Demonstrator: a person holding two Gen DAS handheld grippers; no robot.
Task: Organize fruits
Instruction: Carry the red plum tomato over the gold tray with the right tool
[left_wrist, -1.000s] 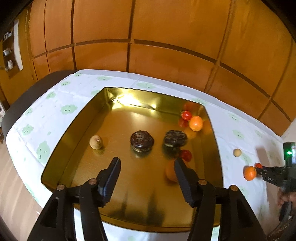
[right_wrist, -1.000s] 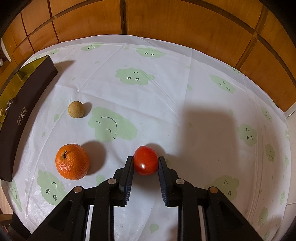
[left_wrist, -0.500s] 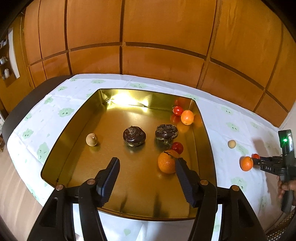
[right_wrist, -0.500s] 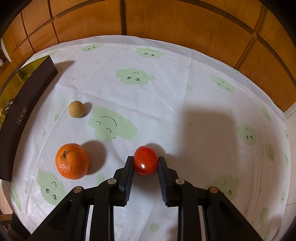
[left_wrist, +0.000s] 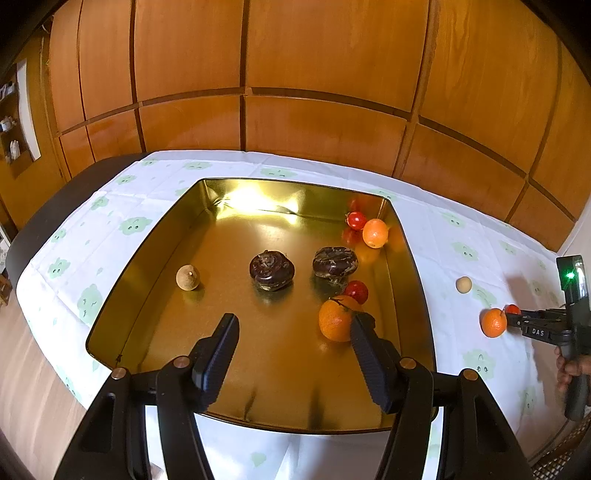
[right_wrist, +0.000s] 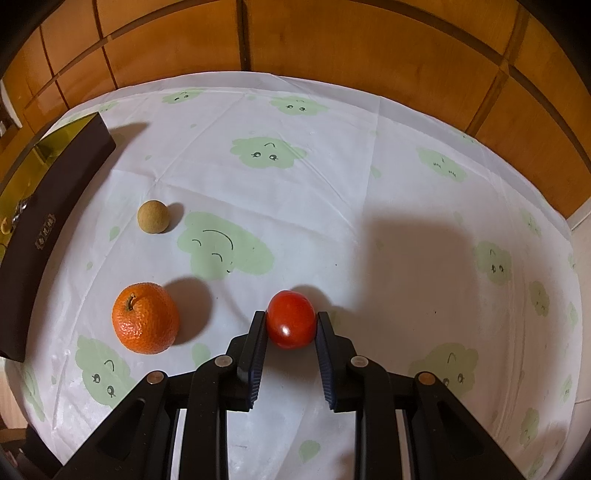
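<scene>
The tomato (right_wrist: 291, 324) sits on the cloth-covered surface (right_wrist: 332, 184), pinched between the pads of the right claw (right_wrist: 291, 334). At its 9 o'clock lies a mandarin (right_wrist: 145, 318), with a longan (right_wrist: 153, 216) at 11 o'clock, both apart from it. The left claw (left_wrist: 293, 349) hangs half-wide over the gold tray (left_wrist: 155, 266), holding nothing (an orange (left_wrist: 336, 319) lies by its right finger). Farther in the tray lie two dark fruits (left_wrist: 271, 270), a second longan (left_wrist: 187, 277), tomatoes and another orange.
</scene>
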